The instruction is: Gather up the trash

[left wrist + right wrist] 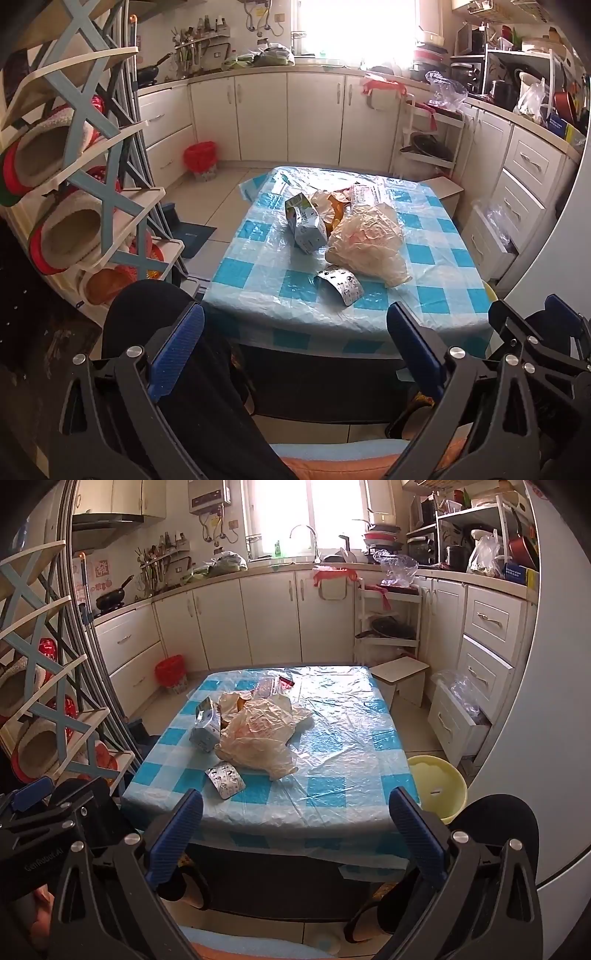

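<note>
Trash sits in a loose heap on the bench (258, 266) with its blue-checked plastic cover. A crumpled beige plastic bag (365, 243) is the landmark. Just left of it lies a squashed carton (304, 227), its long axis running from the near edge toward the window. In front of the bag lies a silver blister pack (341, 286), curled, slanting toward the near right. Behind the bag lies a clear wrapper (364, 194). Left tongs (295, 350) and right tongs (295, 830) both hang released, spread wide, short of the bench and grasping nothing.
</note>
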Available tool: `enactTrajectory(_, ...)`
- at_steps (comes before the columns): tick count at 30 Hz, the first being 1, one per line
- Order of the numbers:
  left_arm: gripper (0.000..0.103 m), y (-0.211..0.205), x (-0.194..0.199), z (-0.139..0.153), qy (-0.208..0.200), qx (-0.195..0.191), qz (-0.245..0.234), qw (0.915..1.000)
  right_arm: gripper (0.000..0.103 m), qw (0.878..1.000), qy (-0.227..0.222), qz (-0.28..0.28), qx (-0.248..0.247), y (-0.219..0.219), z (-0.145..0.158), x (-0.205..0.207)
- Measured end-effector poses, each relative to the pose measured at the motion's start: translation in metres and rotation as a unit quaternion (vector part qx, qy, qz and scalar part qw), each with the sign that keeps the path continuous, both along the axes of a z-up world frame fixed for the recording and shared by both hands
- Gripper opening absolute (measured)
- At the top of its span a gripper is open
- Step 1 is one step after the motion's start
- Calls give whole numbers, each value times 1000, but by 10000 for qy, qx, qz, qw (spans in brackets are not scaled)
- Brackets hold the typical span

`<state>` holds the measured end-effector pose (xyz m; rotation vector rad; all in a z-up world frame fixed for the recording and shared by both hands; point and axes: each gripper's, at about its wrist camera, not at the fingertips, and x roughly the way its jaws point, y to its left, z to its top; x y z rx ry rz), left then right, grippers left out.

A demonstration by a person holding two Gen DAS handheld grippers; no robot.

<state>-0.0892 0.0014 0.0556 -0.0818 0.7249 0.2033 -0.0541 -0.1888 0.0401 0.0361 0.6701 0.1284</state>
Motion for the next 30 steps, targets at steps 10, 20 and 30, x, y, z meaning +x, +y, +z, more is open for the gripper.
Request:
enactTrajectory(10,95,-2,0,-2,24,-25,-3,10000,97,10000,-25,7,1,-2,1,-2)
enactTrajectory(20,95,-3,-1,-3,25,-23,-6,10000,97,10000,-25,1,6,-2,1,-3)
enactTrajectory(30,95,-2,0,-2,30,-22,-3,10000,97,10000,-24,1,11,-3,1,-3)
